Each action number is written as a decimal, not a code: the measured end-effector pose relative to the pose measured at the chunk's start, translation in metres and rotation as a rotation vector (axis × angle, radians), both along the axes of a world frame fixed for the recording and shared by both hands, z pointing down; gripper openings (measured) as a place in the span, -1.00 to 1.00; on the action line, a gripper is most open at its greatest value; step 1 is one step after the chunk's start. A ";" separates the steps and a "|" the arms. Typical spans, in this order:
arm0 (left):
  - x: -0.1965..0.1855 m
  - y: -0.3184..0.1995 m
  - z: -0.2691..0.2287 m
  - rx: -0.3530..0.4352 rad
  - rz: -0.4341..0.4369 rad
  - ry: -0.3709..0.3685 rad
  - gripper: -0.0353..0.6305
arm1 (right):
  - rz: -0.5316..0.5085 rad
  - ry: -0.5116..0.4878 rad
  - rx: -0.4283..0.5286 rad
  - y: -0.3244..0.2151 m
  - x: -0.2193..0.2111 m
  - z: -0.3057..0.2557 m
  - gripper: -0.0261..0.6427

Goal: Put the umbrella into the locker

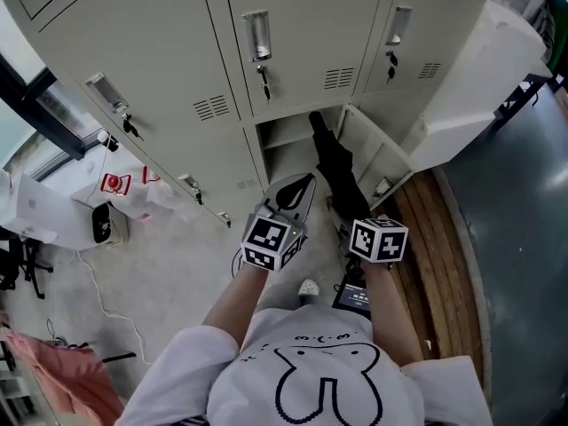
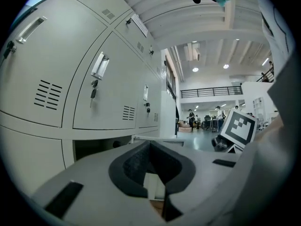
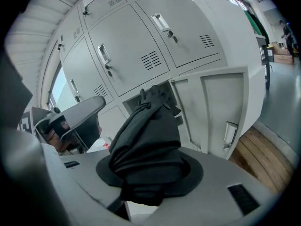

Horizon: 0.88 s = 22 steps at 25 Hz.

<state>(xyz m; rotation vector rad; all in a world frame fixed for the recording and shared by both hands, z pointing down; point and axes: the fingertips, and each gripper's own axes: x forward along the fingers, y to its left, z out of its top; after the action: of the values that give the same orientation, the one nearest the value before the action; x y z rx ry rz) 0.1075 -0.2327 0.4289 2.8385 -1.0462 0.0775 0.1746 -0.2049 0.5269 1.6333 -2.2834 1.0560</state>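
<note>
Right tongs (image 3: pixel 149 173) pinching folded umbrella (image 3: pixel 146 126); left tongs (image 1: pixel 293 193) pressed together, empty. Risk: tip snags open locker (image 1: pixel 282 136) shelf edge (approach angled), umbrella slips.

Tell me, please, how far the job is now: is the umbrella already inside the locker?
Not yet. Done: the lower locker stands with its door swung open. In hand: the right gripper is shut on the black folded umbrella, which points at the opening, most of it outside. The left gripper holds nothing. Left: push the umbrella in and release it.
</note>
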 end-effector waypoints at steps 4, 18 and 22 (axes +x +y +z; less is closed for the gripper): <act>-0.006 -0.008 0.005 -0.010 -0.021 -0.007 -0.89 | -0.024 -0.017 -0.014 -0.015 -0.011 0.009 -0.40; -0.029 -0.042 0.024 -0.030 -0.012 -0.043 -0.89 | 0.015 -0.090 -0.105 -0.078 -0.038 0.060 -0.40; -0.035 -0.049 0.031 -0.030 -0.006 -0.041 -0.89 | 0.015 -0.078 -0.117 -0.097 -0.044 0.077 -0.40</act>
<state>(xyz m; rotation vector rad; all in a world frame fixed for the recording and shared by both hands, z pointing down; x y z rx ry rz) 0.0729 -0.2817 0.4603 2.8181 -1.0519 0.1506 0.1302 -0.3019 0.6043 1.5934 -2.2125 1.2524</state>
